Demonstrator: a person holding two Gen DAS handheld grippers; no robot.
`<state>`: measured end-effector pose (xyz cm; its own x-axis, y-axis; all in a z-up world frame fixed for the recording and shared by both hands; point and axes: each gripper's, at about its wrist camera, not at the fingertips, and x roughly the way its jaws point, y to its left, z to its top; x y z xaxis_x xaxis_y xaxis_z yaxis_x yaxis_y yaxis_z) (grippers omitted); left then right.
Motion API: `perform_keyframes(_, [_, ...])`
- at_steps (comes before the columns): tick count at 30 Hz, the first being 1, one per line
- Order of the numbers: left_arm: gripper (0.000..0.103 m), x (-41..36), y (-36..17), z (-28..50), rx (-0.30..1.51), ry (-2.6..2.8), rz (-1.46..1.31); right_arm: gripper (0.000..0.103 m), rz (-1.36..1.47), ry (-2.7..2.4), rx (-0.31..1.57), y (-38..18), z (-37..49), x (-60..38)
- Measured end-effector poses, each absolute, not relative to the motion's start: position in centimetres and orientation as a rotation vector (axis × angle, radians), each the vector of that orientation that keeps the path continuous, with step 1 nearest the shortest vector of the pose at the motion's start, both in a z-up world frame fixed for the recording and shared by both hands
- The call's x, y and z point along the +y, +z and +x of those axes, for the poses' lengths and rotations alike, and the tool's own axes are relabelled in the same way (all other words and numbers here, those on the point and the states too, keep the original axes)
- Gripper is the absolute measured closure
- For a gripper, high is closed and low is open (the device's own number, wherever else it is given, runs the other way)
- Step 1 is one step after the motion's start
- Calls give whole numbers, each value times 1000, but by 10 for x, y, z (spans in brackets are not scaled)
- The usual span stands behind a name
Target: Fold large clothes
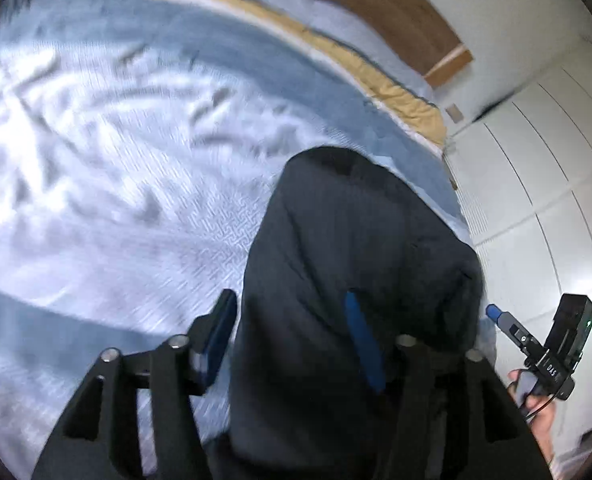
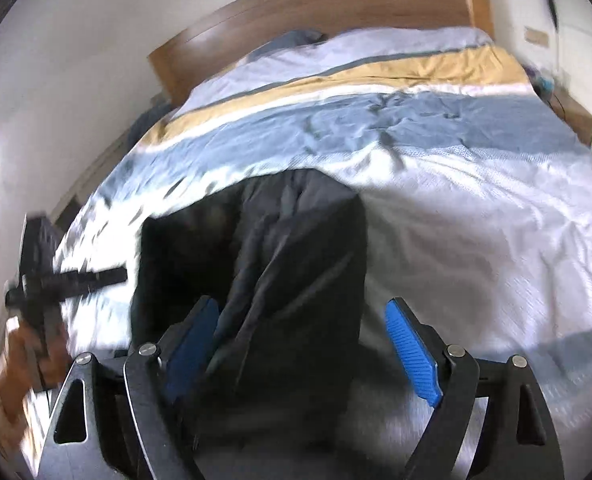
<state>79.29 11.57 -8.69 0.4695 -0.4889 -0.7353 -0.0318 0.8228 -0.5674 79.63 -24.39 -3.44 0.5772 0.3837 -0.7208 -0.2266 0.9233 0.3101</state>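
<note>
1. Striped bedding (image 2: 476,216) covers the bed (image 2: 336,4) we lean over; no containers show.
2. Our dark garment (image 2: 280,264) lies bunched on it.
3. Our left gripper (image 1: 292,340) gapes around the cloth, pads apart.
4. Our right gripper (image 2: 304,344) stands released, the cloth touching only its left pad.

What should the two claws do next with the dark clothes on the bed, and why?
Probably pull both claws back clear. The dark bunched garment lies on the blue, white and yellow striped bedcover. The right claw stands wide open around it, and the left claw also looks open, so neither grips it.
</note>
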Motion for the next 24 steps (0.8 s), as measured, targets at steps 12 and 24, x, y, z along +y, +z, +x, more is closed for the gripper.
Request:
perform_keyframes(12, [92, 72, -138, 820, 1141, -145, -432, 84, 284, 213, 1061, -100, 874, -219])
perform_keyframes(24, [96, 96, -26, 732, 1036, -259, -513, 89, 102, 352, 911, 20, 777, -199])
